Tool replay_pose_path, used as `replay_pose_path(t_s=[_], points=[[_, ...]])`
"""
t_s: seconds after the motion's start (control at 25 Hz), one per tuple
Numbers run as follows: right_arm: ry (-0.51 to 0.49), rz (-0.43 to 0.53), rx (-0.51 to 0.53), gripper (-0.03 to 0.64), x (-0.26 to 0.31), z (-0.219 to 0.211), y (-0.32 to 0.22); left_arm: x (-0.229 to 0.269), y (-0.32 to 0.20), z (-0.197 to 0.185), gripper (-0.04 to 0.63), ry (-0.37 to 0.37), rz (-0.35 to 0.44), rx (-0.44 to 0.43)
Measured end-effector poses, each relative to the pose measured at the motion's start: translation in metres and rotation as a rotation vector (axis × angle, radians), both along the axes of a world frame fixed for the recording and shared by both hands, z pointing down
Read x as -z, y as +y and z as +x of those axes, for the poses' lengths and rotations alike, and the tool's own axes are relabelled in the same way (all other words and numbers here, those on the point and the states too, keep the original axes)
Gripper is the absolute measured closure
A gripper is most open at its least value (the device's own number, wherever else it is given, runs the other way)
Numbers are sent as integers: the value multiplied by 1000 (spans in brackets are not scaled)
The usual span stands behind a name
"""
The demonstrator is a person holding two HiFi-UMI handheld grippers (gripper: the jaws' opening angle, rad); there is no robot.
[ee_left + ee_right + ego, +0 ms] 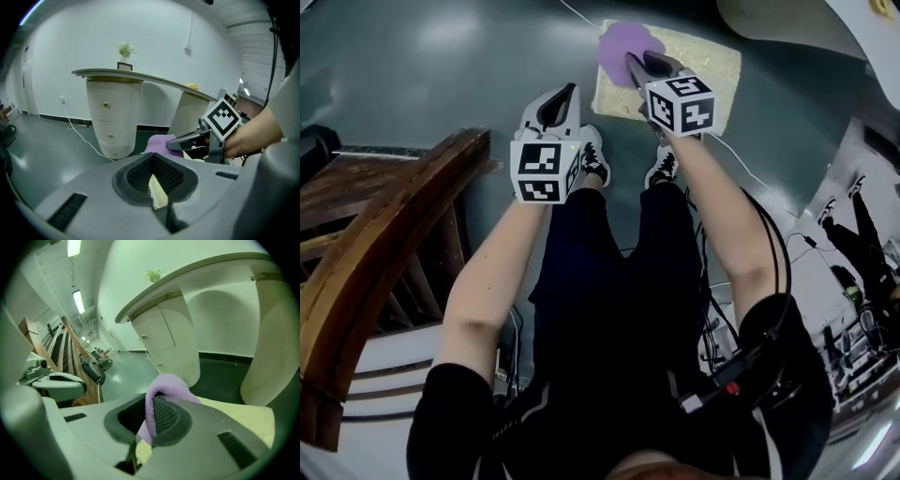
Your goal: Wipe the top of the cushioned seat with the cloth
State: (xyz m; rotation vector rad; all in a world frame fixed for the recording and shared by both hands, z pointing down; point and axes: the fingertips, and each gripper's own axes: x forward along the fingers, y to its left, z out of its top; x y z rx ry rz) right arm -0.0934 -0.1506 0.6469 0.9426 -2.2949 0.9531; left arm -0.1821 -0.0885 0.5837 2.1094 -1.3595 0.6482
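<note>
Right gripper (635, 66) clamps fuzzy purple cloth (622, 39) over far-left corner of pale-yellow square cushioned seat (714, 58), poised to wipe; left gripper (566, 92), jaws together and empty, stands clear.

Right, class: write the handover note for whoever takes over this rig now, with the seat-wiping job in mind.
Left gripper: jaws together, empty, held short of the cushioned seat.
Right gripper: jaws shut on the purple cloth.
The cloth is over the seat's far left corner; the seat lies on the floor; contact unclear.
Done: cloth in grip. Left: wipe the seat top.
</note>
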Motion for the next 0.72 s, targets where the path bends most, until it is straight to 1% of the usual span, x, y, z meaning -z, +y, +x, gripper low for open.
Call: replay_pose_path(t_s=[0.12, 0.2, 0.32, 0.4, 0.48, 0.52, 0.6, 0.72], points=[[35, -9, 54, 594, -31, -39, 4, -15, 10, -17, 591, 6, -25, 48], [79, -17, 70, 594, -55, -53, 3, -22, 16, -23, 591, 10, -36, 69], [163, -43, 59, 594, -83, -58, -2, -25, 24, -27, 591, 11, -43, 76], [215, -58, 72, 594, -97, -61, -3, -23, 31, -32, 591, 16, -47, 94], [254, -106, 84, 594, -113, -60, 1, -24, 38, -37, 591, 19, -52, 119], [263, -135, 82, 594, -120, -58, 3, -26, 40, -39, 591, 19, -55, 135], [252, -173, 60, 594, -128, -52, 2, -31, 42, -42, 591, 15, -61, 165], [230, -194, 36, 595, -128, -46, 3, -34, 49, -38, 591, 12, -76, 193]])
